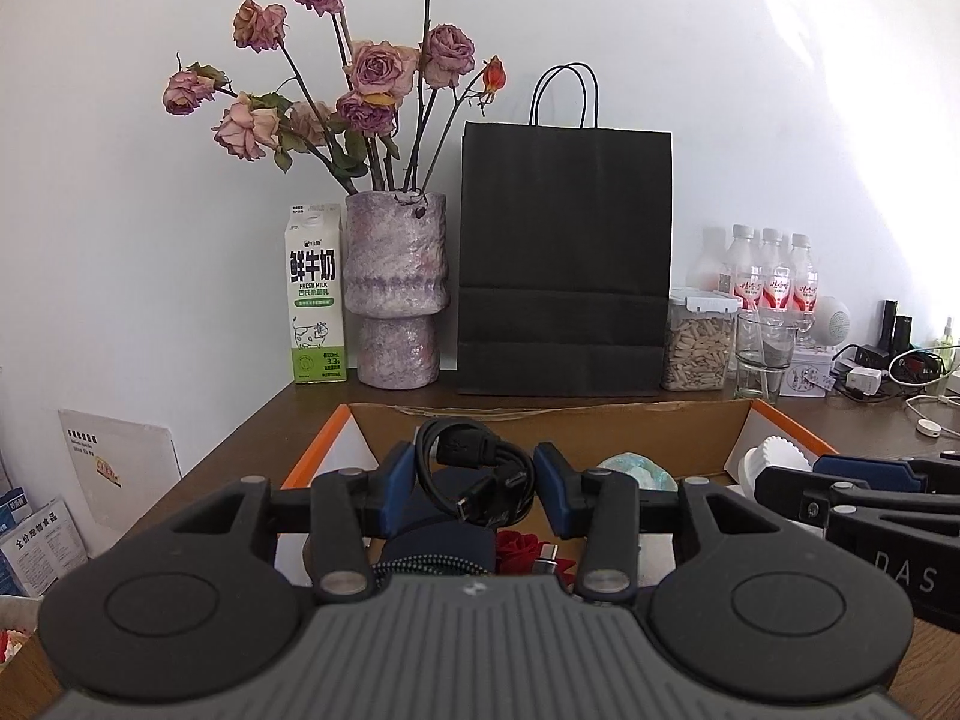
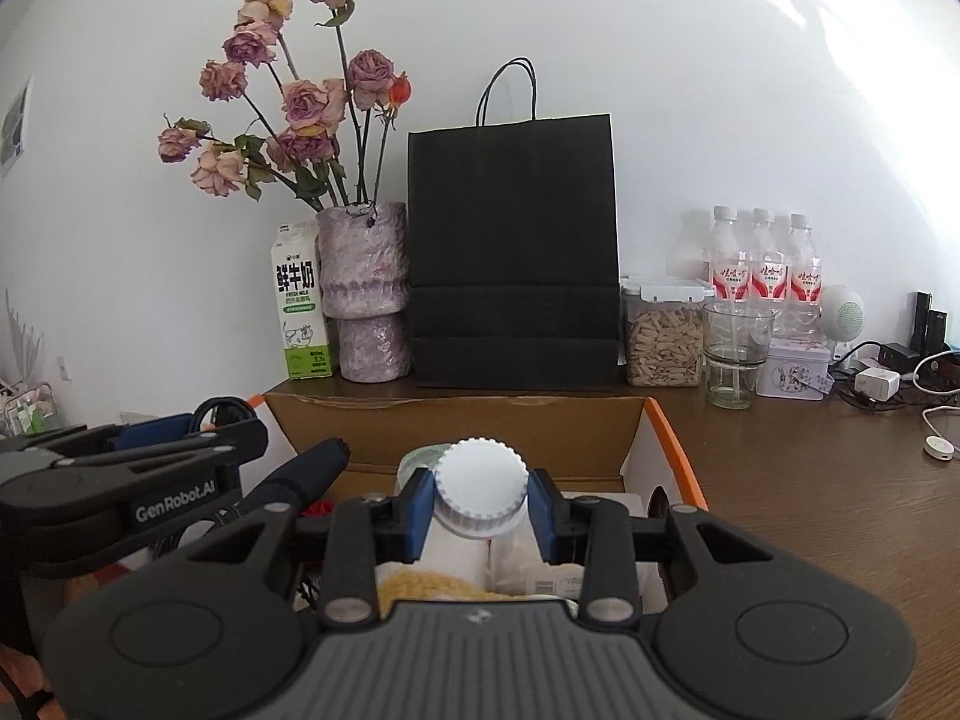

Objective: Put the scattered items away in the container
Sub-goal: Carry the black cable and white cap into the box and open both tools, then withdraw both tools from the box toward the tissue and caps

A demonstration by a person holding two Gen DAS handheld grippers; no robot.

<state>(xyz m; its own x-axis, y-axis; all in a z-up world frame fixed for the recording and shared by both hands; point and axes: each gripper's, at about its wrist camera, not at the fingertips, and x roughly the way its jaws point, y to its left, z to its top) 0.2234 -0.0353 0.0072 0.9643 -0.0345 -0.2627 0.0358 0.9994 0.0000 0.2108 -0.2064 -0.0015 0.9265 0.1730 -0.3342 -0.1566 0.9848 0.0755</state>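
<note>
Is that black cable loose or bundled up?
Bundled: the black cable sits coiled in loops between the left hand-held gripper's blue pads.

Lit brightly by daylight from the upper right, with the white wall (image 1: pixel 780 90) washed to glare there and fading to grey at the left. Curved strongly by fisheye distortion, with dark vignette corners and the worktop (image 2: pixel 810 480) bowed at the edges. Kept sharp through the middle, where the black paper bag (image 1: pixel 564 258) stayed nearly featureless in its own shade, but softened on the bottles (image 2: pixel 762 264) by haze, and slightly blurred on the near housing along the bottom.
</note>
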